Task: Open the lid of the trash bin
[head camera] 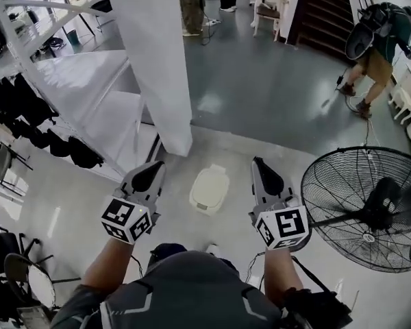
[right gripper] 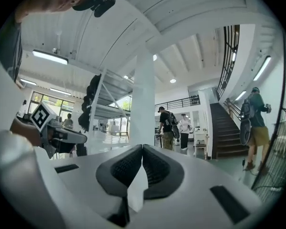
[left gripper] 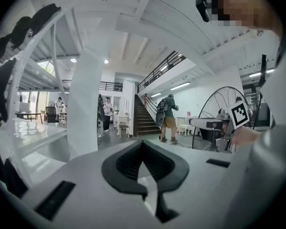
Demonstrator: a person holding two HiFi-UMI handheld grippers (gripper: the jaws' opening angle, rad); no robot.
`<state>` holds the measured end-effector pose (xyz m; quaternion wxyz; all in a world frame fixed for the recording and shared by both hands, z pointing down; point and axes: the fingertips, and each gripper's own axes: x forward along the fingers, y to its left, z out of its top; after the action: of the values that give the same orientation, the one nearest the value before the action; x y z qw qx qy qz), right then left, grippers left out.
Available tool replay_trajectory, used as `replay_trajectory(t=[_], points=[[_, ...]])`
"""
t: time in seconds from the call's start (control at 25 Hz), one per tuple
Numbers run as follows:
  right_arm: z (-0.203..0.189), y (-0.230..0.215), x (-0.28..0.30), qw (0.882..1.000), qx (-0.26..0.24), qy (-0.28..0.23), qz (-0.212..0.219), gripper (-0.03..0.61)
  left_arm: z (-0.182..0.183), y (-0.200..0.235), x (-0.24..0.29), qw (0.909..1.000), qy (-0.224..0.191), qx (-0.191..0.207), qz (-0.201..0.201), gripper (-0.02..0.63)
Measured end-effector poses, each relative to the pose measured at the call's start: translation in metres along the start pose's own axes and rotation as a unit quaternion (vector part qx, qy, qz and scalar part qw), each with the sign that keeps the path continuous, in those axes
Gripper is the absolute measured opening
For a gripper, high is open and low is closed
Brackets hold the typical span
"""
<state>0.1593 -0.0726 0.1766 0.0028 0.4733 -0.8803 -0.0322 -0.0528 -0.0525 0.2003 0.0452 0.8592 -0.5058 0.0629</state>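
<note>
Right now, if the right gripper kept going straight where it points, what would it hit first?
Most likely the white pillar, which stands dead ahead of the right gripper in its own view; the trash bin sits lower down, out of that line. Distance is unclear.

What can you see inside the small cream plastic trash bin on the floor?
The small cream plastic trash bin is seen from above with its lid shut, and nothing lies on top. The lid covers the inside, so any contents cannot be seen.
</note>
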Motion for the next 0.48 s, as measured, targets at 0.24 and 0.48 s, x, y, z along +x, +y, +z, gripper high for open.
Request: replay_trajectory(t=[0.24, 0.48], points=[[-0.012, -0.015, 0.032, 0.998, -0.04, 0.026, -0.037, 0.026, -0.003, 0.022, 0.049, 0.9984, -0.001, 0.017, -0.053, 0.008], [-0.044, -0.006, 0.059, 0.995, -0.017, 0.081, -0.065, 0.026, -0.027, 0.058, 0.081, 0.9934, 0.024, 0.004, -0.112, 0.008]])
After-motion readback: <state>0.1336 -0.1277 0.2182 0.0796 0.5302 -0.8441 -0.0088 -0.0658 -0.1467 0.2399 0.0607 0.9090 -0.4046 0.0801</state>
